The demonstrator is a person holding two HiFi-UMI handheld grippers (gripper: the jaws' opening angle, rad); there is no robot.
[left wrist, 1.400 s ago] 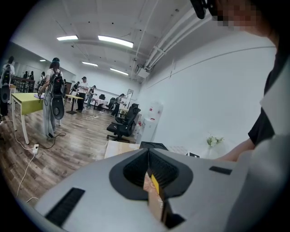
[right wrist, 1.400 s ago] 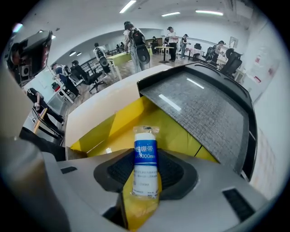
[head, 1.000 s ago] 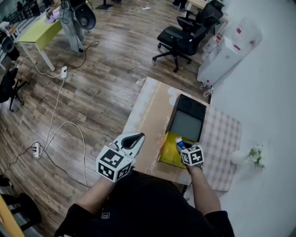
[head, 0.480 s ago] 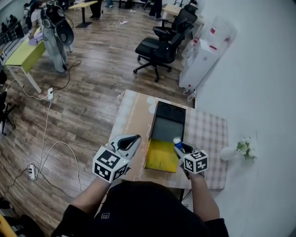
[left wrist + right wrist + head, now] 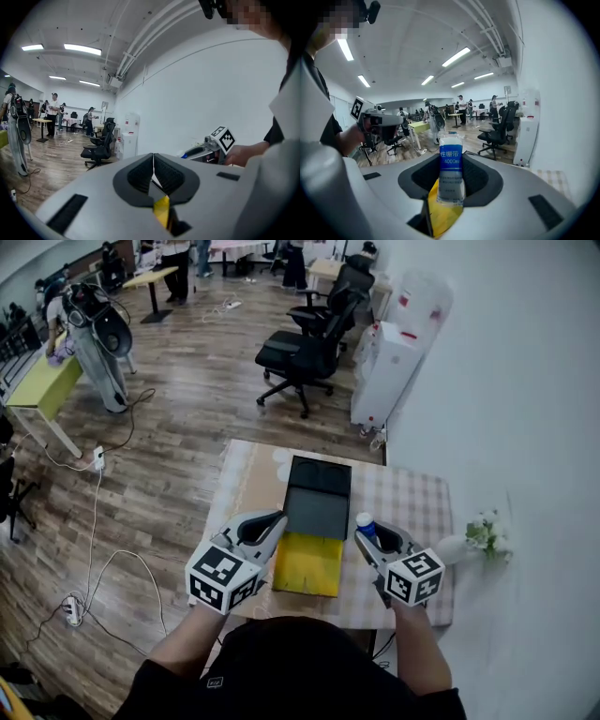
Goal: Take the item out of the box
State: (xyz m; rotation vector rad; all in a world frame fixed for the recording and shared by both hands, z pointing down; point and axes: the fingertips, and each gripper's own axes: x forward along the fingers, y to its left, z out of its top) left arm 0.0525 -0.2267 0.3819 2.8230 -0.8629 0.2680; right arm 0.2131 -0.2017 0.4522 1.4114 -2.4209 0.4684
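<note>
This is a big open-plan office that doubles as a work hall. A wood-plank floor [image 5: 187, 418] runs the length of the room, with black swivel office chairs [image 5: 298, 351] and a white water dispenser [image 5: 382, 371] against the plain white wall at upper right. A green-topped table [image 5: 42, 390] stands at upper left. Cables [image 5: 94, 549] and a power strip [image 5: 73, 610] trail over the floor. Strip lights [image 5: 82, 48] and bare pipes [image 5: 150, 33] line the ceiling, and people [image 5: 54, 105] stand about at the far end.

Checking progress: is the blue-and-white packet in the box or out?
Out. The right gripper is shut on the packet, holding it to the right of the box, over the checkered cloth.
</note>
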